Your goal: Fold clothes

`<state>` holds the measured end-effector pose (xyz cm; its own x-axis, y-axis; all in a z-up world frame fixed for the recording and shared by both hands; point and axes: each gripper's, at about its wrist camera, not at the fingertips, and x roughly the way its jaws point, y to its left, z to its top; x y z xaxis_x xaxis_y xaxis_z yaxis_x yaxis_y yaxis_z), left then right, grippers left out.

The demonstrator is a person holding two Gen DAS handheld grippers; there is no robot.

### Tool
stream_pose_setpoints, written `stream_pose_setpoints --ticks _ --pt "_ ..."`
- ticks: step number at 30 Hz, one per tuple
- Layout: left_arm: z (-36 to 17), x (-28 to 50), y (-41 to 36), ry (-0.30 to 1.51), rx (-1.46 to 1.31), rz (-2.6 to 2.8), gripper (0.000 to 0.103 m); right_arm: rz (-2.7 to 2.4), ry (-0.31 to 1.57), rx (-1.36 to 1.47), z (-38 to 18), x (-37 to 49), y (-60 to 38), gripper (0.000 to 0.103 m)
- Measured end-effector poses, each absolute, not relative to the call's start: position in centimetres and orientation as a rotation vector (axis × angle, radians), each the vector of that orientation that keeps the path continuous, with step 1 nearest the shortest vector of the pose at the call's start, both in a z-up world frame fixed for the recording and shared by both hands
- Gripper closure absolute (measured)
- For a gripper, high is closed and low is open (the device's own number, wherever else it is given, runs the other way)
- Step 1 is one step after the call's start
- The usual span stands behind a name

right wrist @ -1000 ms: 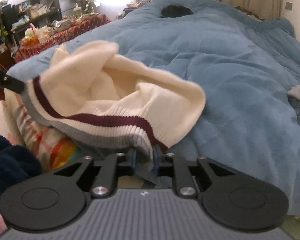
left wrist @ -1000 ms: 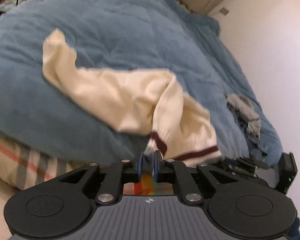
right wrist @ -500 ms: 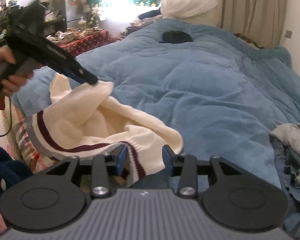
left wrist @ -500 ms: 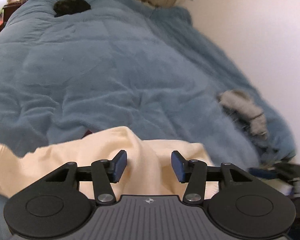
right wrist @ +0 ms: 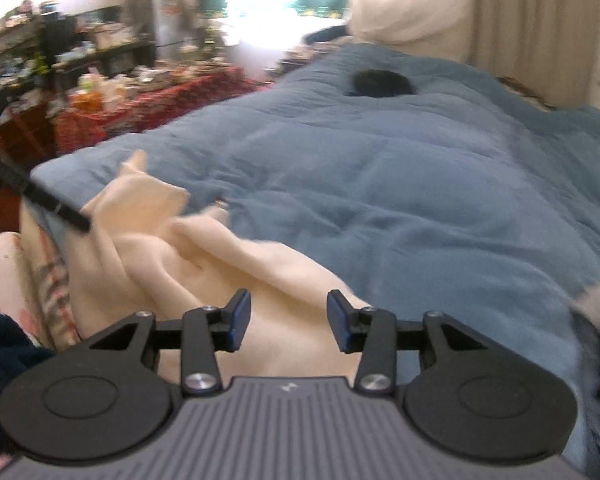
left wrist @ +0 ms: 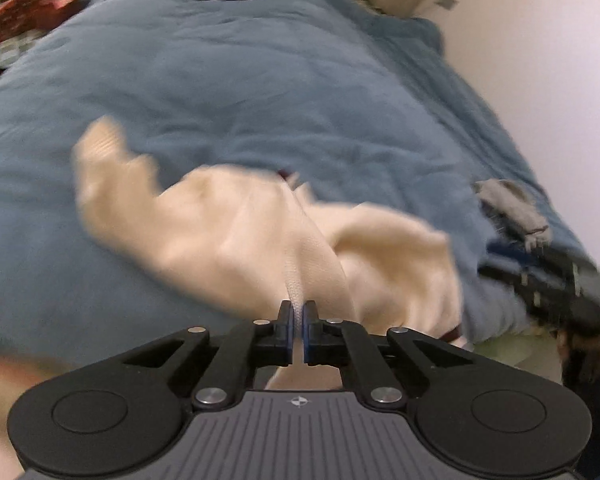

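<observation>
A cream knit sweater [left wrist: 236,236] lies crumpled on the near edge of the blue duvet [left wrist: 260,80]. My left gripper [left wrist: 298,306] is shut on a raised fold of it, and the cloth runs up from between the pads. In the right wrist view the sweater [right wrist: 228,264] spreads under my right gripper [right wrist: 289,304], which stands open above it with its pads off the cloth. The left gripper's black tip [right wrist: 74,220] meets the sweater's left side there. The right gripper [left wrist: 540,276] shows blurred at the right of the left wrist view.
A grey garment [left wrist: 512,204] lies by the duvet's right edge near the white wall [left wrist: 560,60]. A dark object [right wrist: 382,84] sits at the far end of the bed. A cluttered table with a red cloth [right wrist: 140,108] stands left. Plaid bedding [right wrist: 48,280] hangs below the duvet.
My left gripper opened over the sweater, then shut on a fold of it. My right gripper let go of the striped hem, opened and rose; the sweater now lies flatter.
</observation>
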<state>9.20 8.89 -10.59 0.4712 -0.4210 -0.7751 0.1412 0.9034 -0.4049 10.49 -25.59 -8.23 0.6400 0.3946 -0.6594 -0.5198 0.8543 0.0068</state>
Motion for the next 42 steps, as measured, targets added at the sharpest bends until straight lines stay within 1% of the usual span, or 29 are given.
stream_pose_setpoints --ticks 3,4,7,8,9,10,16,18,20,22,23,24,25,27,28,29,30,31,32,35,38,42 --pt "-11.8 6.5 11.3 1.059 -0.365 -0.279 0.099 0.611 0.71 -0.223 -9.2 12.7 -22.4 0.049" --pt "-12.4 5.9 11.9 1.067 -0.389 -0.26 0.098 0.633 0.712 -0.256 -9.6 13.3 -21.0 0.046" --pt "-13.7 4.5 13.5 1.096 -0.469 -0.235 0.098 0.642 0.715 -0.384 -11.7 14.9 -17.5 0.046" --pt "-13.9 4.2 13.6 1.095 -0.489 -0.238 0.098 0.641 0.72 -0.42 -12.4 15.4 -16.6 0.054" --pt "-13.7 4.1 13.7 1.091 -0.496 -0.241 0.098 0.638 0.735 -0.435 -13.0 15.8 -16.1 0.067" --pt "-13.6 4.0 13.7 1.086 -0.503 -0.244 0.097 0.632 0.753 -0.438 -13.5 16.1 -15.9 0.091" --pt "-11.8 6.1 13.9 1.017 -0.438 -0.243 0.089 0.621 0.817 -0.403 -13.6 14.0 -17.8 0.093" --pt "-11.3 7.9 13.6 0.993 -0.402 -0.25 0.08 0.606 0.834 -0.369 -13.5 12.4 -18.9 0.093" --pt "-10.7 9.9 13.3 0.967 -0.365 -0.26 0.078 0.595 0.847 -0.34 -13.5 11.0 -19.4 0.094" --pt "-10.3 12.2 12.5 0.94 -0.325 -0.285 0.066 0.583 0.861 -0.312 -13.6 9.7 -19.7 0.094" --pt "-10.4 13.3 12.1 0.929 -0.305 -0.295 0.055 0.577 0.868 -0.298 -13.6 9.0 -19.9 0.094" --pt "-10.6 14.5 11.4 0.923 -0.28 -0.311 0.047 0.57 0.875 -0.284 -13.6 8.4 -20.1 0.094" --pt "-11.0 15.4 10.7 0.931 -0.26 -0.321 0.047 0.564 0.881 -0.268 -13.6 7.8 -20.2 0.094" --pt "-12.2 17.4 9.3 0.967 -0.233 -0.351 0.047 0.55 0.884 -0.237 -13.5 7.2 -20.5 0.094" --pt "-12.7 17.9 8.9 0.985 -0.236 -0.367 0.049 0.542 0.886 -0.224 -13.4 7.0 -20.6 0.094" --pt "-13.2 18.4 8.5 1.002 -0.245 -0.394 0.055 0.534 0.887 -0.213 -13.4 6.8 -20.7 0.094" --pt "-13.7 18.6 8.3 1.012 -0.258 -0.42 0.078 0.527 0.887 -0.206 -13.3 6.7 -20.8 0.094" --pt "-13.9 18.6 8.3 1.02 -0.277 -0.434 0.095 0.519 0.885 -0.201 -13.2 6.7 -20.9 0.094" --pt "-14.1 18.4 8.4 1.028 -0.293 -0.441 0.095 0.509 0.881 -0.2 -13.1 6.7 -21.0 0.094" --pt "-13.1 16.7 9.9 0.98 -0.285 -0.399 0.095 0.471 0.876 -0.193 -12.6 7.4 -21.8 0.095" --pt "-12.1 14.2 13.3 0.957 -0.336 -0.326 0.095 0.436 0.881 -0.188 -12.2 8.1 -22.9 0.095" --pt "-13.1 10.3 17.9 1.003 -0.439 -0.213 0.095 0.467 0.902 -0.175 -12.2 8.1 -23.4 0.093"
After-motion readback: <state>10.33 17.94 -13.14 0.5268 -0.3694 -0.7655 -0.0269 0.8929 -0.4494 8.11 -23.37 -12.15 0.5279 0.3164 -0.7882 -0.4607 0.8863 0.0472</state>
